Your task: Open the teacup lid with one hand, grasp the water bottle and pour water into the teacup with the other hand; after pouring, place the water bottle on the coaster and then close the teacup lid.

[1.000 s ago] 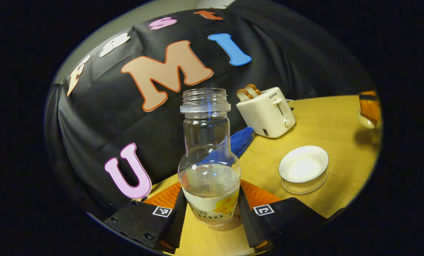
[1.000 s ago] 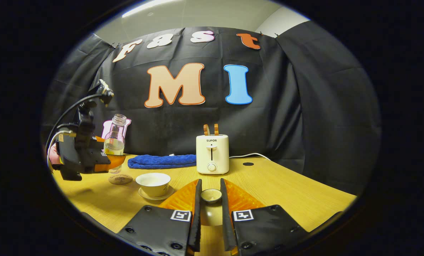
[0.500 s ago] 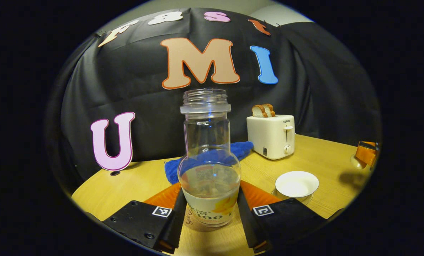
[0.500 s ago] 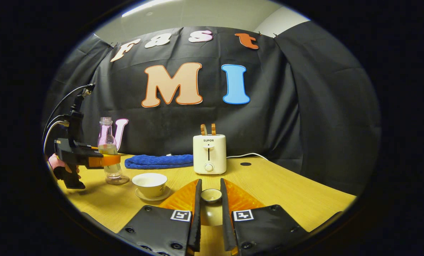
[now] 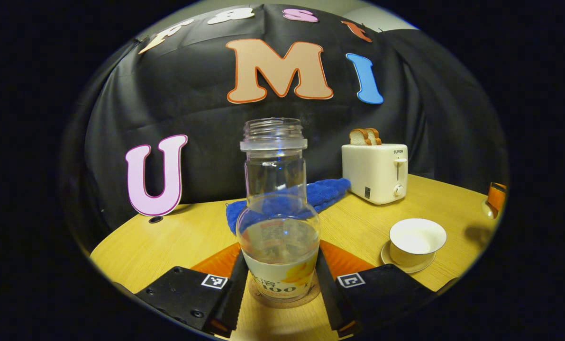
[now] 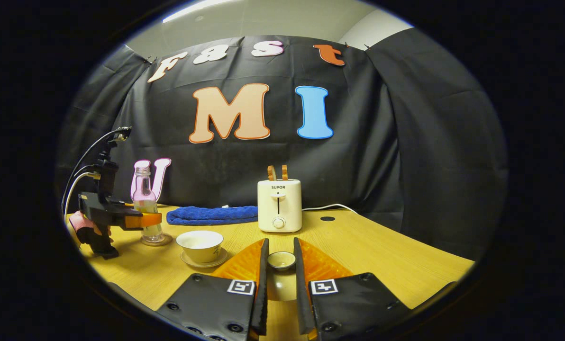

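Since a second ago the water bottle (image 5: 278,222) has come down upright onto the coaster (image 5: 311,296) on the counter (image 5: 168,241), left tongs (image 5: 278,284) clenched on it, while the right tongs (image 6: 279,270) grip the lid (image 6: 281,260) beside the open teacup (image 6: 200,245).

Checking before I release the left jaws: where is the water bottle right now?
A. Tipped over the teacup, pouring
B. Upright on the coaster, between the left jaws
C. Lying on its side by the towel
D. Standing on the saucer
B. The water bottle stands upright with its base on the round coaster, the left gripper closed on its lower body; the teacup sits apart on its saucer.
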Demonstrator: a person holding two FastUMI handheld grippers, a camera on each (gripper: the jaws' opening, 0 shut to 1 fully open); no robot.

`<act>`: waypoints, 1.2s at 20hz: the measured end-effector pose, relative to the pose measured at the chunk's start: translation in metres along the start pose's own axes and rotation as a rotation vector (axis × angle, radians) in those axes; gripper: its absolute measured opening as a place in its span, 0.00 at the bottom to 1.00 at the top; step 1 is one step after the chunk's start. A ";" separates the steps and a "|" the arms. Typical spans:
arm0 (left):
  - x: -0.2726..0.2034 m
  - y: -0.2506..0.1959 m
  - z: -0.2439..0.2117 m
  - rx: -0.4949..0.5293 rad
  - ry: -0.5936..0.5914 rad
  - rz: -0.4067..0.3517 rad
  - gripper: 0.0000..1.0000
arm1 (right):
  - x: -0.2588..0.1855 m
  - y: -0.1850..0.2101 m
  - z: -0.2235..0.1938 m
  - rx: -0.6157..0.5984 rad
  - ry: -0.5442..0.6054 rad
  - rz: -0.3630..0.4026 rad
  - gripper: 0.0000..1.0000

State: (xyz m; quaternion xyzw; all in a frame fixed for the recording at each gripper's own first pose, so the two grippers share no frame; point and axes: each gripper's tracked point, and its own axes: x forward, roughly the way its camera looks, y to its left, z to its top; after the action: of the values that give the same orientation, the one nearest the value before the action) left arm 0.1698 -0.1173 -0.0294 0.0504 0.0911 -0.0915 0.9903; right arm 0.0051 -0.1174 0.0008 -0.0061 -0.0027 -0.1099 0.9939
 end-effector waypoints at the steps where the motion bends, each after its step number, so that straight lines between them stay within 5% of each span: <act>1: 0.000 0.001 -0.003 0.002 0.007 0.000 0.68 | 0.000 0.000 0.000 0.000 0.000 0.000 0.29; 15: 0.000 -0.001 0.003 -0.023 -0.011 -0.026 0.74 | 0.000 0.000 0.001 0.000 -0.001 0.001 0.28; 21: -0.006 0.000 0.003 -0.055 -0.021 -0.025 0.96 | 0.000 0.000 0.000 0.001 0.000 0.005 0.28; 24: -0.015 0.005 0.009 -0.091 -0.050 -0.015 0.97 | 0.001 0.002 -0.001 0.001 0.002 0.013 0.28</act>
State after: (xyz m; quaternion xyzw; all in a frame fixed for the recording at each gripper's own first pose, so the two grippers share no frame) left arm 0.1580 -0.1109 -0.0170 0.0024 0.0710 -0.0961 0.9928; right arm 0.0070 -0.1155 0.0001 -0.0054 -0.0020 -0.1033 0.9946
